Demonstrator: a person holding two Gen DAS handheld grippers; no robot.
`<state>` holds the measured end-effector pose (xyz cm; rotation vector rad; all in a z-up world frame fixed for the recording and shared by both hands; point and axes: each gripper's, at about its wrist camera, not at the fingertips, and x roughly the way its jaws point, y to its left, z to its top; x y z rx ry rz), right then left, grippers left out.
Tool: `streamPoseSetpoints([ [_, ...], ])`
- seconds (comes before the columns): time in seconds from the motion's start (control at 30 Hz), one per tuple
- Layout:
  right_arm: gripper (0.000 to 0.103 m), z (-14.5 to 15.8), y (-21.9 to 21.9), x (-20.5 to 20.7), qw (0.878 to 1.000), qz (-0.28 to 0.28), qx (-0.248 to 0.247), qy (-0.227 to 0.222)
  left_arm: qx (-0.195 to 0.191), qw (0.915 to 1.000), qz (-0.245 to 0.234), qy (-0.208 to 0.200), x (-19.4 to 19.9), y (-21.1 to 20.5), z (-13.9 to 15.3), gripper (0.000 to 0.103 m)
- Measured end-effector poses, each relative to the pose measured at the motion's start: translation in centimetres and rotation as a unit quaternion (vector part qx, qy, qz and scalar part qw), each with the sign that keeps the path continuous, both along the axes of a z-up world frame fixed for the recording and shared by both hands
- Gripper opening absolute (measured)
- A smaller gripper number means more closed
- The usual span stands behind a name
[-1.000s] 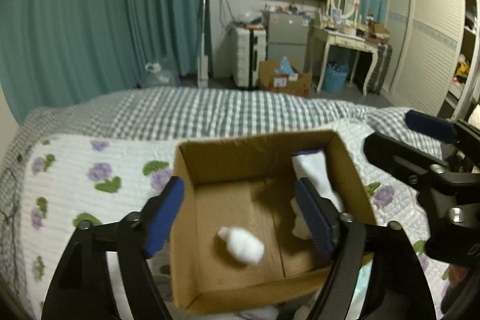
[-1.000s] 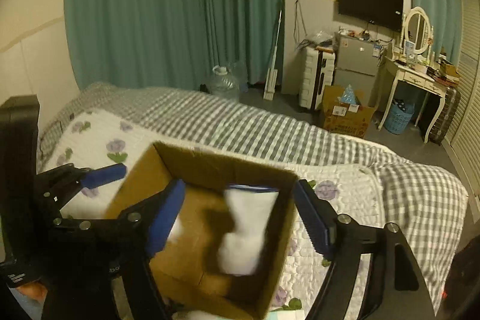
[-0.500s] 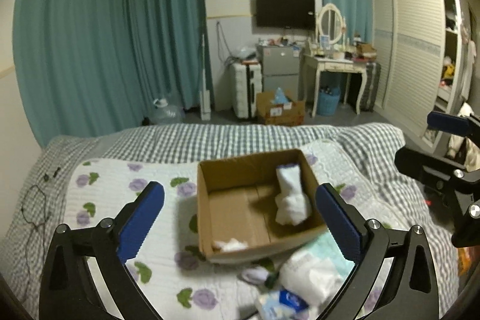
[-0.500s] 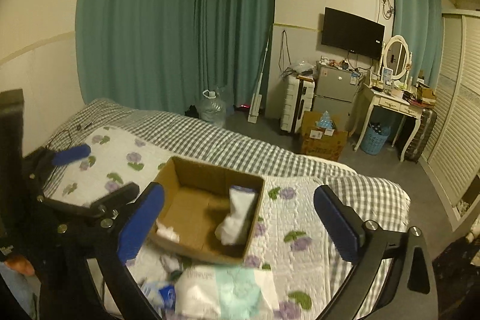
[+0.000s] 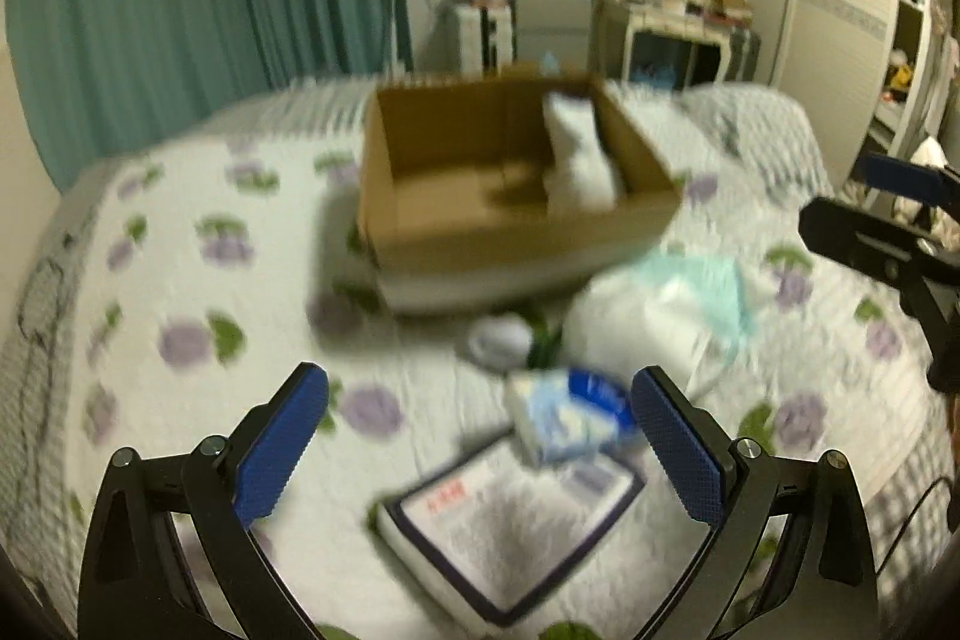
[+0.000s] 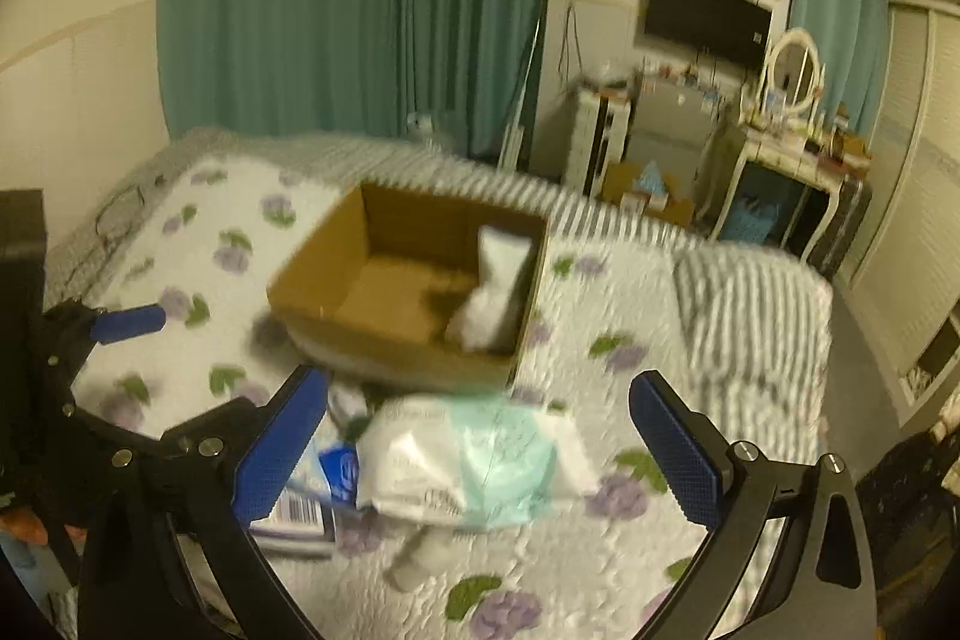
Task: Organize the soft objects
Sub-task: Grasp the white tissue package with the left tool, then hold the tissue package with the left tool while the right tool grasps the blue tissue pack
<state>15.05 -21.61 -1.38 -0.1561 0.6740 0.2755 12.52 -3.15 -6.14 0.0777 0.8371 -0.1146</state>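
Observation:
An open cardboard box (image 5: 516, 232) (image 6: 390, 334) sits on the flowered quilt, with a white soft pack (image 5: 579, 160) (image 6: 492, 292) leaning in its right corner. In front of it lie a white-and-teal soft pack (image 5: 666, 316) (image 6: 474, 460), a small blue-and-white tissue pack (image 5: 570, 418) (image 6: 339, 472), a grey rolled sock (image 5: 498, 340) and a flat white package (image 5: 510, 520). My left gripper (image 5: 480, 382) hangs open above the tissue pack and flat package. My right gripper (image 6: 480, 379) hangs open above the white-and-teal pack. Neither holds anything.
The bed carries a flowered quilt (image 5: 180, 280) over a grey checked cover (image 6: 750, 310). A white tube-like item (image 6: 420, 556) lies near the front. A dark cable (image 6: 120, 214) lies at the bed's far left. Teal curtains, a dresser and a wardrobe stand beyond.
Both grippers have drawn back from over the box toward the pile in front of it, and their jaws stand wider. The white pack stays in the box.

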Motion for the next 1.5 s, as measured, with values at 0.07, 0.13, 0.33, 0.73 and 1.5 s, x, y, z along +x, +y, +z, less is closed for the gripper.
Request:
streamPoseSetpoints([
  [0.07, 0.101, -2.2, 0.2, 0.4, 1.0, 0.0, -0.004, 0.025, 0.002, 0.9998, -0.008, 0.02, -0.7, -0.1, -1.6, 0.103],
  [0.13, 0.101, -3.5, 0.4, 0.5, 0.999, 0.003, -0.006, 0.041, 0.011, 0.9995, -0.015, 0.026, -1.5, -0.2, -2.4, 0.103],
  [0.33, 0.101, -5.4, 1.2, 0.8, 0.998, 0.018, -0.02, 0.062, 0.023, 0.9974, -0.037, 0.057, -2.1, -0.1, -4.3, 0.103],
  [0.73, 0.101, -6.9, 2.4, 1.6, 0.996, 0.021, -0.038, 0.083, -0.02, 0.9912, -0.033, 0.127, -0.4, 1.0, -8.0, 0.103],
  [1.5, 0.096, -6.7, 6.3, -1.2, 0.99, 0.091, -0.064, 0.083, 0.048, 0.9983, 0.008, -0.031, -3.8, 3.6, 0.5, 0.039],
])
